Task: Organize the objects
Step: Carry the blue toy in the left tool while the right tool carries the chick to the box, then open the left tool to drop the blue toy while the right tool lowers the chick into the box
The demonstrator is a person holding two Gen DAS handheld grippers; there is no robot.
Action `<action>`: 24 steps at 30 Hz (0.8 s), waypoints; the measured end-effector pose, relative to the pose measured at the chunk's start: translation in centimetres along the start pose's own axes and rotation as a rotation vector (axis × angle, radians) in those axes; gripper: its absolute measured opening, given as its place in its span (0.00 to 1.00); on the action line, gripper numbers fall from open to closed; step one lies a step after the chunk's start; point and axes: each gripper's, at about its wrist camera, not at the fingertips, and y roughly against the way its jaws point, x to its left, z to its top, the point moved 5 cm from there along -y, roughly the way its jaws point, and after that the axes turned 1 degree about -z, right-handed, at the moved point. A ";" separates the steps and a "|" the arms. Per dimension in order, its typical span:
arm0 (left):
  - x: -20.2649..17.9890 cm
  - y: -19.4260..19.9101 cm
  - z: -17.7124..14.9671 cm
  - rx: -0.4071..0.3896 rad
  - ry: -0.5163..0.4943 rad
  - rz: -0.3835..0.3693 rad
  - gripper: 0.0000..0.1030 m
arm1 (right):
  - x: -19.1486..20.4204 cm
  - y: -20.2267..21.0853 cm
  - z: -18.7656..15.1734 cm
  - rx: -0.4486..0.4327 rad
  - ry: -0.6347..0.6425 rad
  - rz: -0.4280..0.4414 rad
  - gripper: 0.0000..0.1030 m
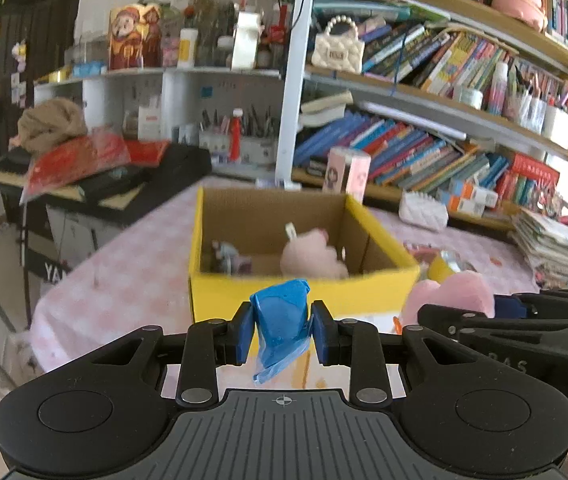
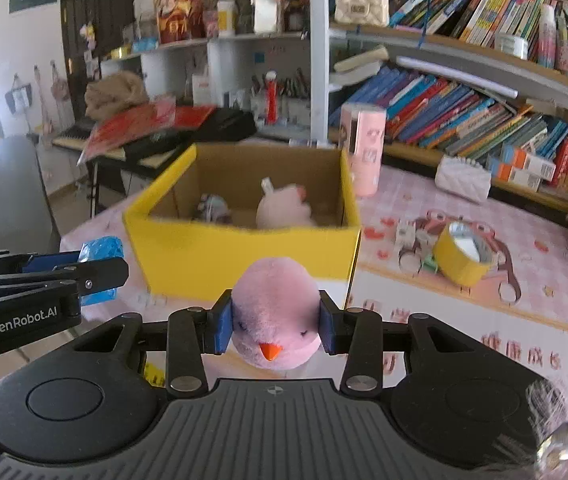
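Observation:
A yellow cardboard box (image 1: 220, 300) (image 2: 244, 256) stands on the pink tablecloth with a pale pink plush (image 1: 312, 256) (image 2: 284, 208) and a small grey toy (image 1: 224, 258) (image 2: 212, 208) inside. My left gripper (image 1: 283, 332) is shut on a blue plastic packet (image 1: 282, 320), held just before the box's near wall. My right gripper (image 2: 272, 328) is shut on a pink plush chick (image 2: 276, 320) with an orange beak, also in front of the box. The left gripper with the blue packet (image 2: 100, 250) shows at the left of the right wrist view.
A yellow tape roll (image 2: 464, 254) and small pieces lie on the table (image 2: 424, 304) right of the box. A pink carton (image 2: 364, 152) and a white purse (image 2: 462, 178) stand behind. Bookshelves (image 1: 444, 120) fill the back and right; a cluttered black keyboard (image 1: 124, 188) is at left.

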 end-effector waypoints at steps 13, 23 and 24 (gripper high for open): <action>1.1 -6.3 4.5 -0.035 0.029 0.079 0.28 | -1.7 -5.0 7.8 -0.119 0.015 0.055 0.38; 1.1 -11.9 2.9 0.092 0.037 0.151 0.28 | -2.1 -12.0 8.0 0.005 0.060 0.155 0.38; 1.2 -12.2 2.8 0.104 0.035 0.156 0.28 | -2.1 -12.5 7.9 0.023 0.066 0.168 0.38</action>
